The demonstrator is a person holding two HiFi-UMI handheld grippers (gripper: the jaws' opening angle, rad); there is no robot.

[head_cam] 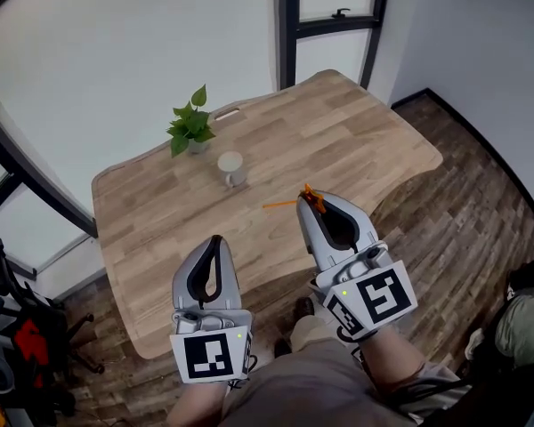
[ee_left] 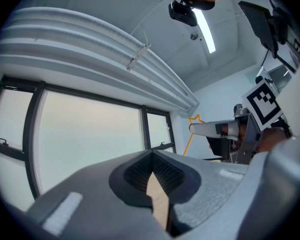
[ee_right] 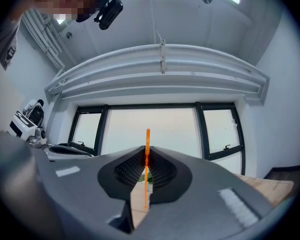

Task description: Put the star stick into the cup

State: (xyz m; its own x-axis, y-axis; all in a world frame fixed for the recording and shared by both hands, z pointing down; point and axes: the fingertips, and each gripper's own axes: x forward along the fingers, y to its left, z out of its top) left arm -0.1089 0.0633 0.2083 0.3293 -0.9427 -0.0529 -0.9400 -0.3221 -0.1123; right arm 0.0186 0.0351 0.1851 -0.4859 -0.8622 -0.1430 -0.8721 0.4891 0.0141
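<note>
In the head view you are holding both grippers out over the near edge of the wooden table, the left gripper lower and closer to you, the right gripper further out over the wood. The right gripper is clamping the orange star stick at its tips; the thin shaft is sticking out to the left, roughly level, above the tabletop. The white cup is standing upright further in on the table, apart from the stick's free end, and a small potted plant is sitting just behind it. In the left gripper view your left gripper is clenched with its pads meeting and nothing between them — only a sliver of the table is showing through the gap below. Off to the right in that same view the right gripper is pointing in from the side, with the star stick hanging down from its tip and the hollow star outline just above. In the right gripper view the right gripper is gripping the star stick between its ribbed pads; the shaft is running straight up and down through the pinch, poking out above the tips against the bright window. A corner of the table is showing at the lower right.
</note>
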